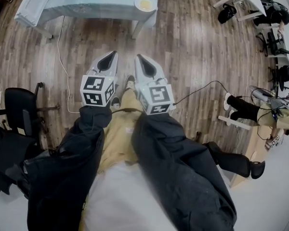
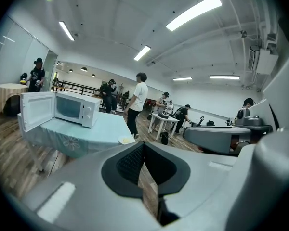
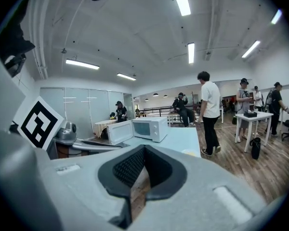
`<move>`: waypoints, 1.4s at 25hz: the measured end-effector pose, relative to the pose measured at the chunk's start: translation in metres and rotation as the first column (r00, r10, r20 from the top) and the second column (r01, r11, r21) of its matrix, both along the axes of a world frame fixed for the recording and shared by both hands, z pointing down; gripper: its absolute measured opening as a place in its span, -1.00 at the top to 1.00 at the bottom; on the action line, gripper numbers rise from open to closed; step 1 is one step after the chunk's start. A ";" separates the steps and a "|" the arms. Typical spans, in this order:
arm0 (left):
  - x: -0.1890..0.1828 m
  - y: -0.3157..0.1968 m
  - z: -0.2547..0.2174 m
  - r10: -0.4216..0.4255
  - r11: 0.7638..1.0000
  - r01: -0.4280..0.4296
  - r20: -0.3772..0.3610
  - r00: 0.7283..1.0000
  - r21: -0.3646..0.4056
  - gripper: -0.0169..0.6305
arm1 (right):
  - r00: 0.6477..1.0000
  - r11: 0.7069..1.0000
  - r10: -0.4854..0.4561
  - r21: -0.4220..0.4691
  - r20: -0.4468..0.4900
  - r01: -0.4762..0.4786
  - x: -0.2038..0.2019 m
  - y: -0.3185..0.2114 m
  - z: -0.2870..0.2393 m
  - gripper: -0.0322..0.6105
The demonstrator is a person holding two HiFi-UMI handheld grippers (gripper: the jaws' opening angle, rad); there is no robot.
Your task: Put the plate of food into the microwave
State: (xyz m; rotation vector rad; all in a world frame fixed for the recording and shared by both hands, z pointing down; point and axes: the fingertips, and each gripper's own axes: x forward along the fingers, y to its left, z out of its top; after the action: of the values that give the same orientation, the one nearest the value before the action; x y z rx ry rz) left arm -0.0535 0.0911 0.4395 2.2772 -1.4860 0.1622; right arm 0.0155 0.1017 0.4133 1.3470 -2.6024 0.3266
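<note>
Plate of food (image 1: 145,4) on the near corner of the table (image 1: 86,6), close to the edge; something yellowish lies on it, too small to tell what. In the left gripper view the same plate (image 2: 126,140) sits on the light blue tablecloth (image 2: 94,131), well apart from the microwave (image 2: 76,109) further back on the same table. Microwave is white, with its door (image 2: 37,110) swung wide open on the left side. The cavity shows only as a dark rectangle and what is inside cannot be made out. Control panel on the right of its front. Right gripper view shows the same setup from the other side, plate nearest, microwave behind.

Left gripper (image 1: 112,55): jaws together at the tips, nothing between the pads, holding nothing, touching nothing. Right gripper (image 1: 139,57): same, jaws closed on each other, empty. Both are side by side over the wooden floor (image 1: 192,47), tips pointing toward the table, well apart from it and from the plate. Marker cube (image 1: 97,90) on the left one, marker cube (image 1: 157,98) on the right one. Dark sleeves (image 1: 77,148) behind them, tan trousers (image 1: 118,134) between.

Around: white cable (image 1: 61,57) on the floor by a table leg, black office chair (image 1: 19,107) at left, a person in a white shirt (image 2: 138,100) standing past the table, more people near a small white table (image 2: 164,121) further back.
</note>
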 end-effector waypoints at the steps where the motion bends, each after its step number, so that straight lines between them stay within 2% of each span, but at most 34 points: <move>1: -0.004 -0.008 -0.001 -0.010 1.000 0.010 0.004 1.000 0.004 0.96 | 1.000 1.000 -0.009 0.007 0.004 0.009 -0.003 -0.008 -0.002 0.90; 4: -0.009 -0.037 -0.009 -0.036 0.999 0.035 0.017 0.999 0.024 0.96 | 0.999 0.999 -0.035 0.031 0.014 0.034 -0.006 -0.035 -0.008 0.90; 10: 0.015 -0.083 -0.018 -0.017 0.999 0.015 0.043 0.999 0.043 0.96 | 0.999 0.999 -0.023 0.031 0.030 0.022 0.016 -0.085 -0.012 0.90; 16: 0.034 -0.122 -0.010 -0.011 1.000 0.010 0.061 0.998 0.018 0.96 | 0.998 0.999 -0.032 0.010 0.052 0.031 0.032 -0.126 -0.005 0.90; 29: 0.061 -0.166 0.002 -0.031 0.999 0.034 0.094 0.995 -0.028 0.96 | 0.993 0.995 -0.081 -0.050 0.085 0.086 0.056 -0.175 0.012 0.90; 35: 0.069 -0.175 0.010 -0.021 0.998 0.027 0.100 0.995 -0.060 0.96 | 0.993 0.995 -0.063 -0.073 0.095 0.070 0.069 -0.185 0.019 0.90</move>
State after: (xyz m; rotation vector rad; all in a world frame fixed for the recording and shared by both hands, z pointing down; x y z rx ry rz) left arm 0.0158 -0.0838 0.4490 2.2311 -1.5355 0.3131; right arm 0.0840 -0.0835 0.4319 1.2454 -2.6732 0.4842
